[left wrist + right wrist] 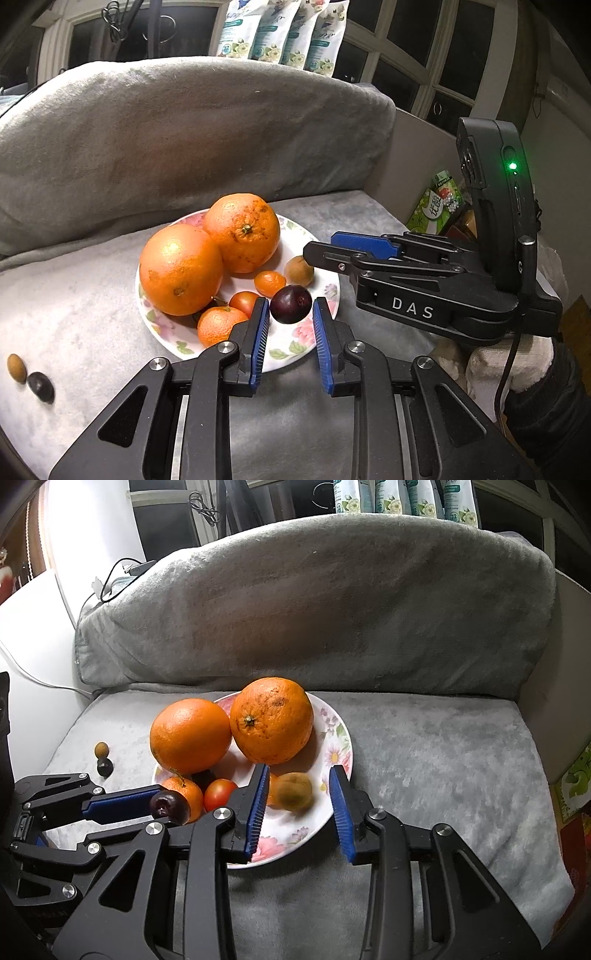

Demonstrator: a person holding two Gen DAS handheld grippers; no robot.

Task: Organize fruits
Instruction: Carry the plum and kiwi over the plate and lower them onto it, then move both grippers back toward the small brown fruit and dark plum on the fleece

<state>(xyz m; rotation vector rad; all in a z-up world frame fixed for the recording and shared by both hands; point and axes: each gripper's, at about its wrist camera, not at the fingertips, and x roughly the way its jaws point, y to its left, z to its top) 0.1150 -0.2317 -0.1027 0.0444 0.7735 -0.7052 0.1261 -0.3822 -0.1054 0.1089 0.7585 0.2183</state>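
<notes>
**Left gripper** (291, 314): the jaws are narrow, with the blue ribbed pads closed on both sides of a small dark purple round plum (291, 304). It is held over the near side of a white floral china plate (330, 295). In the right wrist view the plum sits at the very finger ends, so we judge the hold shallow.

**Right gripper** (299, 775): the jaws are moderately apart and grip nothing. A small brown-green oval fruit (293, 792) lies on the plate just beyond its pads, clear of both.

**Handling, as we judge it:**
- The plum looks light, smooth-skinned and slippery, with soft flesh.
- A hard squeeze would bruise it, and a tip grip may let it squirt free.
- It is better taken across its widest middle, deeper between the pads.
- The brown fruit seems light and rougher, and it is apt to roll.

**Further out on the plate:**
- two large glossy oranges (181, 269), touching each other
- two small mandarins (219, 326)
- a red tomato (243, 301)

**Off the plate:** on the grey fleece cover (92, 314), well apart to the left, an olive-brown pebble-like fruit (16, 367) touches a dark one (40, 386).

**Hard to make out:**
- The brown fruit is blurred, so we can tell neither its kind nor whether it lies at rest.
- We cannot tell whether the plum hangs clear of the plate or touches it.
- The plate's near rim is hidden behind the gripper fingers.
- Of the person, we see only a white-gloved hand (517, 369) at the frame edge.
</notes>
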